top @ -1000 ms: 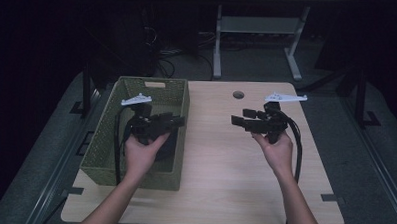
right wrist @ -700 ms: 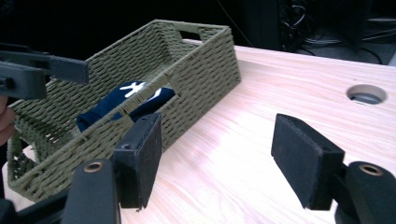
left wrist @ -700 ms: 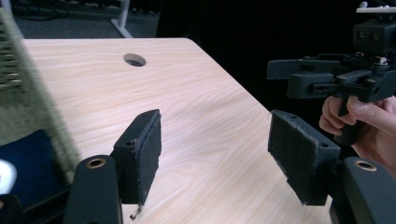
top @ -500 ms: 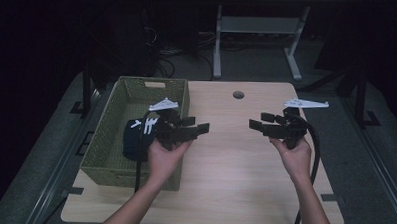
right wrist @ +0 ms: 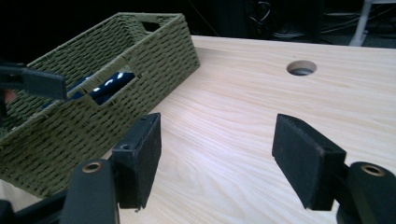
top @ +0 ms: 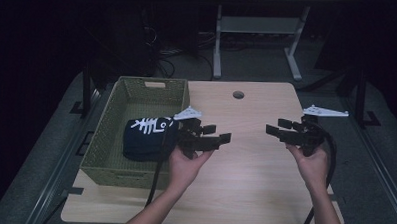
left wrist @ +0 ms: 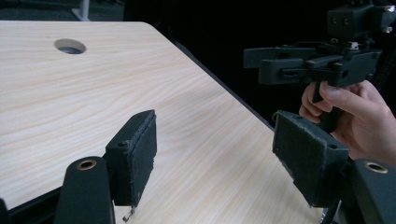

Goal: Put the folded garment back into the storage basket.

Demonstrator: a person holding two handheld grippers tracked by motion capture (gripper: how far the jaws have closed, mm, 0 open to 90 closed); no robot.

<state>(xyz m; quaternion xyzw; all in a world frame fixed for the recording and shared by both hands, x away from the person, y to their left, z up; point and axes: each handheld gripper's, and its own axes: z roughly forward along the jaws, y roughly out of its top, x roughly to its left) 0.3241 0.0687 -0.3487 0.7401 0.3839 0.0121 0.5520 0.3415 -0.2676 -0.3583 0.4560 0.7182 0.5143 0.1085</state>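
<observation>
A green woven basket stands on the left of the wooden table. Inside it lies a folded dark cloth with a white fishbone print, also glimpsed through the basket's handle slot. My left gripper hovers open over the table just right of the basket, its jaws pointing right. My right gripper floats open near the table's right edge, jaws pointing left toward the other gripper. In the left gripper view, the pads stand wide apart with only bare wood between them. The right gripper's pads are likewise spread over bare wood.
A round cable hole sits near the table's far edge. Beyond the table stand a white metal frame and loose cables on a dark floor. Black cables trail from both grippers toward the table's near edge.
Both hands have swung rightward and a little nearer: the left gripper left the basket for the table's middle, uncovering the dark cloth. The right gripper drifted to the right edge.
</observation>
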